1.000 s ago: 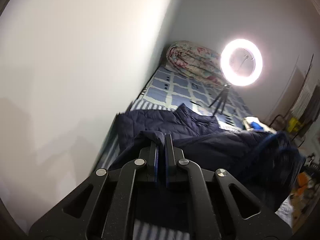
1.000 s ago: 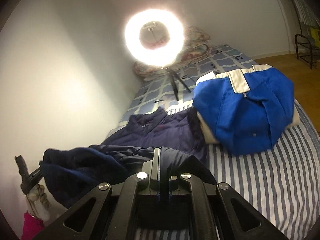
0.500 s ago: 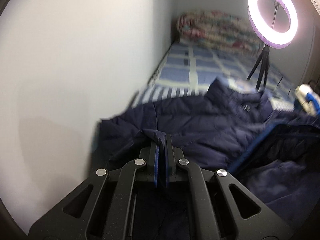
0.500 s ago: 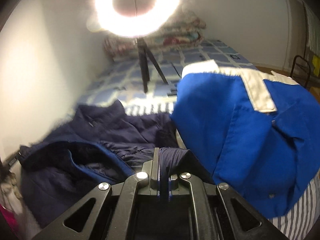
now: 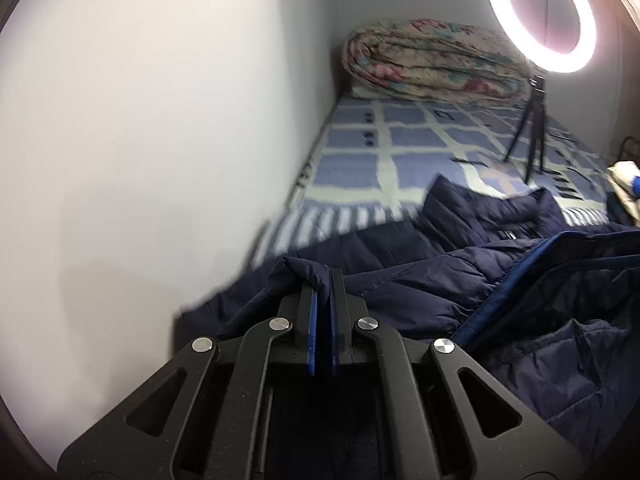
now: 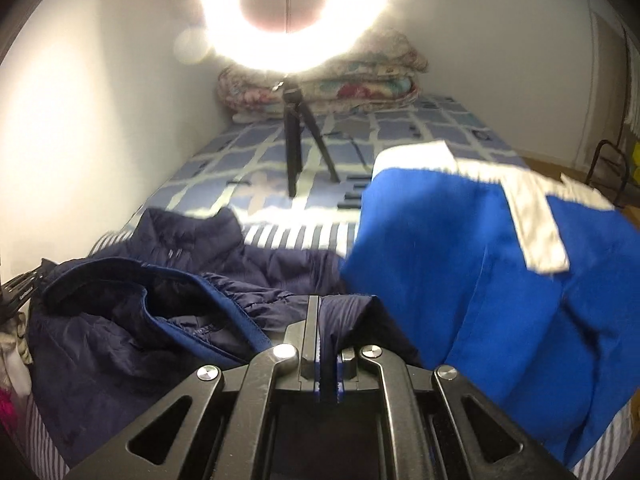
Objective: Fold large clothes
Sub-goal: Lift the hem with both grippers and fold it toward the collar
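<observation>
A navy quilted jacket [image 5: 420,280] lies on the bed, its lower part folded up so the blue-edged lining shows. It also shows in the right wrist view [image 6: 132,316]. My left gripper [image 5: 322,280] is shut on a fold of the jacket's edge near the wall. My right gripper [image 6: 320,308] is shut on another fold of the jacket's edge, right beside a folded blue and white garment [image 6: 500,280].
A ring light on a small tripod [image 6: 298,148] stands on the checked bedcover [image 5: 380,152] behind the jacket. A rolled floral quilt [image 5: 432,60] lies at the head of the bed. A white wall [image 5: 160,120] runs along the left. A striped sheet [image 6: 300,236] covers the near part.
Both grippers have carried the jacket's bottom edge forward and down toward its collar, so the cameras now sit lower and closer to the bed. Both stay shut on the fabric.
</observation>
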Available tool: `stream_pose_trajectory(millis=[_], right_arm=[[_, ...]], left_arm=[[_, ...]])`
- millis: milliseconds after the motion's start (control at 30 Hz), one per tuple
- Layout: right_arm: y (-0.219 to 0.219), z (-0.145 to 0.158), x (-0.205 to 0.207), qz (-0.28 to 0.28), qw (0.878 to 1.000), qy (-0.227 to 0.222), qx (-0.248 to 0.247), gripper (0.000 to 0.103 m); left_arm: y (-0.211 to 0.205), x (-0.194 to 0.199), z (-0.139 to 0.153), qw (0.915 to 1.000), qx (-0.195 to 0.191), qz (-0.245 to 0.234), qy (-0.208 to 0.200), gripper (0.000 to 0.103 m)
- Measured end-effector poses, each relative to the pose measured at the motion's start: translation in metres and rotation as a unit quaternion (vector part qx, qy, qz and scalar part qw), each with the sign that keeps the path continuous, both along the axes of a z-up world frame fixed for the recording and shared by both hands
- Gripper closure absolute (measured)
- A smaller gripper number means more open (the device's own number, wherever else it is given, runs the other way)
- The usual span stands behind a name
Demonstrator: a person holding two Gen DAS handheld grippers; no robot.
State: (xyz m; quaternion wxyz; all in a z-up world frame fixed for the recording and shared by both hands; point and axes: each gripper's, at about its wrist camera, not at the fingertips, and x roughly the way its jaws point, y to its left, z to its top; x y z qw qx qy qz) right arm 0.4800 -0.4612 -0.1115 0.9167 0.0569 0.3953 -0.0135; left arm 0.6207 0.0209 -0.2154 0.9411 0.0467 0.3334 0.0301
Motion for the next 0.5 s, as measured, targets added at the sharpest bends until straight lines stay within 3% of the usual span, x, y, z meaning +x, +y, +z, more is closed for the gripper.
stream_pose_trajectory(millis=[100, 200, 267, 333, 400, 433, 500], right_arm=[[0.006, 0.000, 0.022, -0.009, 1.000, -0.007, -0.010, 0.101], [0.018, -0.016, 0.046, 0.000, 0.999, 0.020, -0.032, 0.099], [0.024, -0.023, 0.055, 0.004, 0.999, 0.034, -0.038, 0.085], [0.030, -0.021, 0.055, 0.019, 0.999, 0.030, -0.030, 0.073], [0.031, -0.014, 0.052, 0.040, 0.999, 0.024, -0.011, 0.051], [0.030, -0.008, 0.049, 0.043, 0.999, 0.018, -0.004, 0.042], [0.025, 0.005, 0.043, 0.047, 0.999, 0.006, 0.011, 0.041]], left_arm=[[-0.002, 0.026, -0.004, 0.9997, 0.007, 0.005, 0.024, 0.099], [0.000, 0.045, -0.015, 0.9984, -0.004, 0.009, 0.055, 0.093], [0.003, 0.047, -0.016, 0.9983, -0.015, 0.010, 0.056, 0.088], [0.005, 0.049, -0.015, 0.9974, -0.037, 0.001, 0.062, 0.075], [0.008, 0.049, -0.009, 0.9966, -0.052, -0.007, 0.063, 0.053], [0.009, 0.048, -0.004, 0.9967, -0.055, -0.008, 0.059, 0.051], [0.011, 0.045, 0.006, 0.9971, -0.055, -0.010, 0.052, 0.040]])
